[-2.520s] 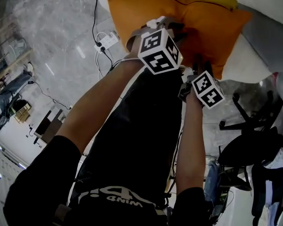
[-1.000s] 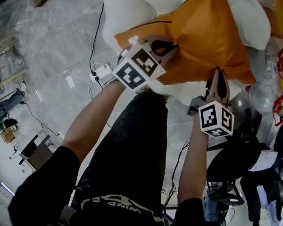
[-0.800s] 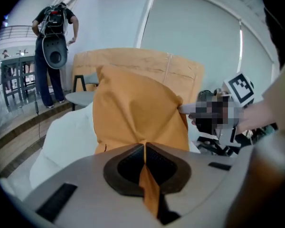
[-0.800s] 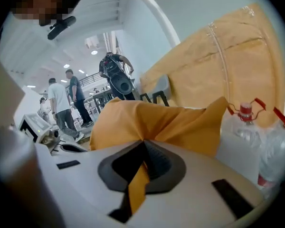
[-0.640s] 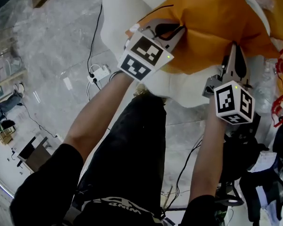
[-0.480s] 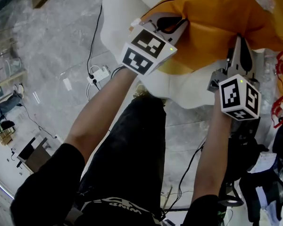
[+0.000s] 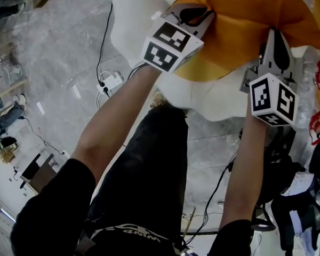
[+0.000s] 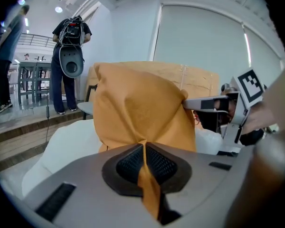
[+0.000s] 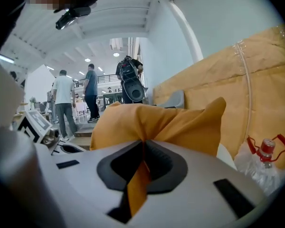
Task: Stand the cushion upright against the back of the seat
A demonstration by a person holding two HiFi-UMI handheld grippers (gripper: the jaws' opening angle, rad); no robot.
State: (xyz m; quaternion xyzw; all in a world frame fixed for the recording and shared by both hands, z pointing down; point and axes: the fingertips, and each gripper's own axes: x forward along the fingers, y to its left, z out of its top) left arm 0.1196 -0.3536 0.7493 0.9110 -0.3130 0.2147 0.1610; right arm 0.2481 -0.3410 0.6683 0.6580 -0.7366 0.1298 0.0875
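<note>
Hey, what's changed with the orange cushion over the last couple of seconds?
The cushion has been carried toward the top of the head view, over the white seat. The left tool and right tool moved with it, still shut on its fabric.

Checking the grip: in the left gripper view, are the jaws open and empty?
No, the left gripper is shut on a fold of the orange cushion.

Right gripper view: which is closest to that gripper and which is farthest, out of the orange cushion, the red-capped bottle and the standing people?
1. The cushion: centre, pinched in the shut jaws of the right gripper.
2. The bottle: low at the right, just past the cushion's corner.
3. The standing people: far back at the left, across the room.
</note>
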